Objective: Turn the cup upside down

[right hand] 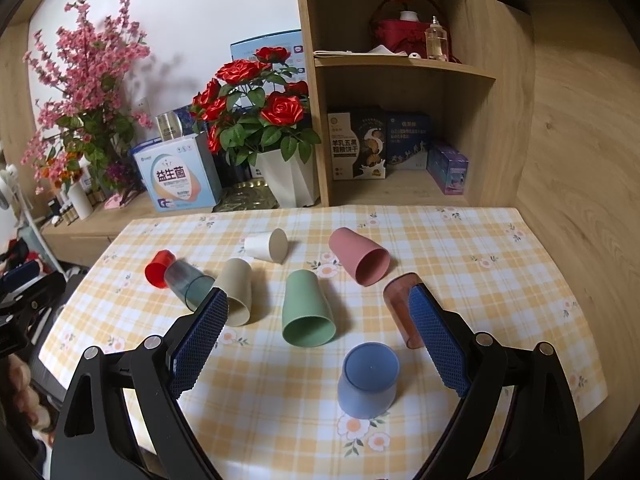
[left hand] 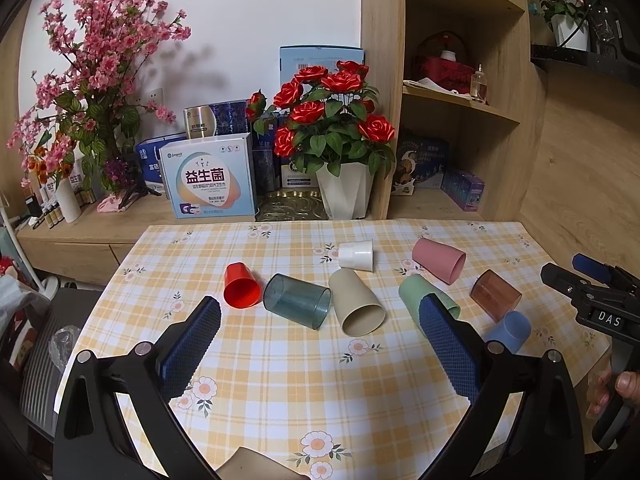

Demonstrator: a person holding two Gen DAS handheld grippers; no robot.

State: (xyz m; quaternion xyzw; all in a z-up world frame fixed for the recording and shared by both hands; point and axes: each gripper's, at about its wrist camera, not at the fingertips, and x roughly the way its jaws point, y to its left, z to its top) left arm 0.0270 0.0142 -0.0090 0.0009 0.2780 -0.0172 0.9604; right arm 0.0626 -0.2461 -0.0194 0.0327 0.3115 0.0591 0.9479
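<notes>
While the left gripper gapes wide and empty, its view shows a beige plastic cup lying sideways on the checked floral tablecloth. From the right wrist, the right gripper is equally spread, holding nothing, above a light-blue plastic cup standing upside down beside a toppled green plastic cup.

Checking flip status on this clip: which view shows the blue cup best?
The right wrist view: the blue cup stands upside down in full view between the open fingers. In the left wrist view only part of it shows, behind the left gripper's finger.
</notes>
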